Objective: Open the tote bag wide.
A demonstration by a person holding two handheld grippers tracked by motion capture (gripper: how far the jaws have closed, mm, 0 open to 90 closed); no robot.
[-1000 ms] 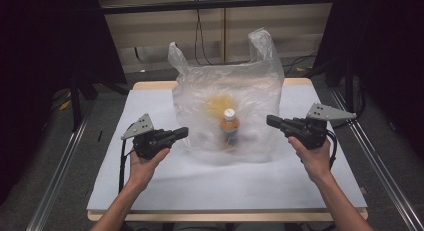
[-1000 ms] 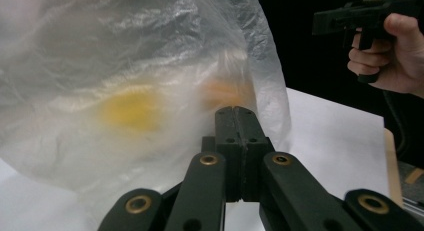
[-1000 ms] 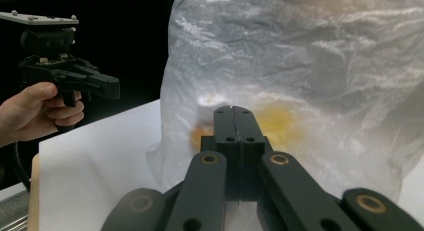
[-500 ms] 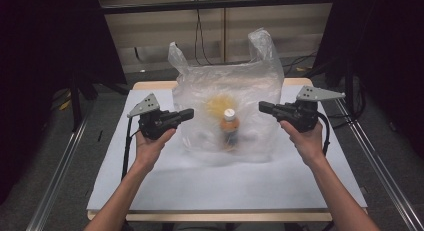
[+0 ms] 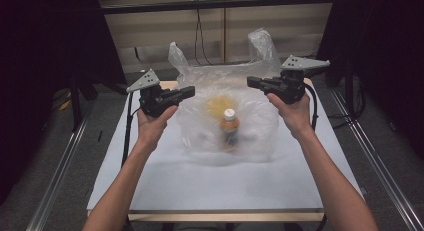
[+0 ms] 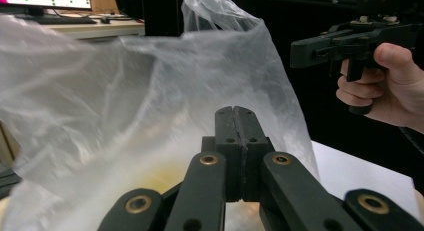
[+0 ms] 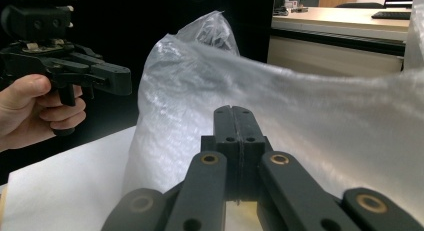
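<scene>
Plastic bag (image 5: 227, 116) is standing between both grippers' pressed-together fingers (image 6: 235, 136); spreading them before nipping its handles (image 5: 262, 41) is wiser.

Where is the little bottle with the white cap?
In the high view, the bottle stands inside the clear bag near the middle of the table, beside something yellow, between the two raised tools.

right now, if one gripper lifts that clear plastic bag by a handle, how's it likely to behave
The plastic bag is thin, crinkled film, so it will probably go floppy and stretch toward the lifted handle rather than keep its shape. The bottle standing inside would likely tip or slide to the lowest point and swing the bag. The film looks glossy, so a shallow pinch might slip.
</scene>
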